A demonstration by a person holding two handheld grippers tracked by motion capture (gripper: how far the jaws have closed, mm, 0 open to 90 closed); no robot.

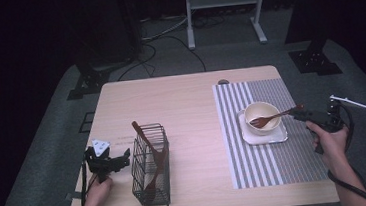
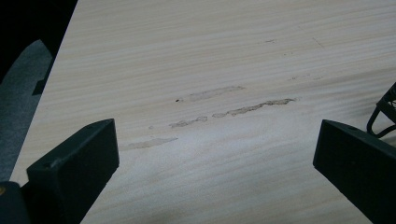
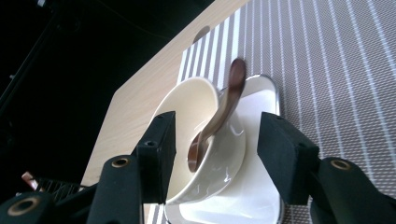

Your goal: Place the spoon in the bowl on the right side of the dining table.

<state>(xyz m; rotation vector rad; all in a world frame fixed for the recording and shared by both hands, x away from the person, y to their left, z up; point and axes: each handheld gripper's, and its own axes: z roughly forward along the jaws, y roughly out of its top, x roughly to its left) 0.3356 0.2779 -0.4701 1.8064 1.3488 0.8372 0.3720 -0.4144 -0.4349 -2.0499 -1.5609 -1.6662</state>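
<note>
Two grippers show in the high view. The right gripper [image 1: 306,116], at the right of the frame, has its fingers [image 3: 161,140] spread and empty, just beside the handle end of a brown wooden fork [image 1: 271,119]. The fork rests in a cream bowl [image 1: 261,117] with its handle over the rim; the bowl sits on a white square plate [image 1: 279,135] on the striped mat [image 1: 272,165]. The left gripper [image 1: 120,157], at the lower left, also stands with fingers [image 2: 77,163] spread over the bare table [image 2: 224,60], just beside a black wire basket [image 1: 150,167] holding wooden utensils [image 1: 154,153].
</note>
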